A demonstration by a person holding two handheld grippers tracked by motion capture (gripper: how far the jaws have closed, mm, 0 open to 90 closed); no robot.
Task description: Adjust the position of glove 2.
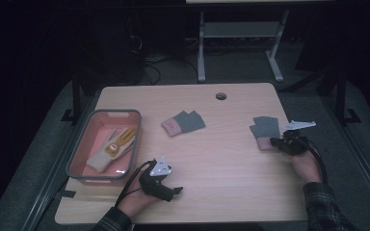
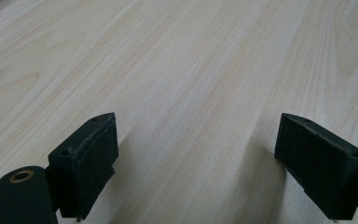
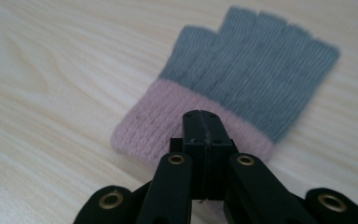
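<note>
Bench (image 1: 221, 159): pale wood-grain top with a round cable hole (image 1: 220, 96) near its far edge.

Bin (image 1: 77, 159): grey-rimmed, pink inside, standing at the bench's left edge. Contents: one beige glove (image 1: 107, 153) with yellow-orange fingers, lying flat on the bin floor with its fingers toward the far right corner.

Grey-and-pink glove (image 3: 242, 93): knitted, grey fingers, pink cuff, lying flat on the bench near its right edge, outside the bin and well apart from it. In the high view it sits just beyond the right gripper, cuff toward the person.

Second grey-and-pink glove (image 1: 183, 122): same pattern, lying flat near the middle of the bench, between the bin and the first glove, touching neither.

Right gripper (image 3: 203, 116): held in the person's right hand at the right edge of the bench. Jaws are pressed together, tips over the pink cuff of the near glove; whether any knit is pinched between them cannot be told.

Left gripper (image 2: 193, 154): held in the left hand at the near left of the bench, just in front of the bin's near right corner. Jaws stand wide apart over bare wood, nothing between them.
</note>
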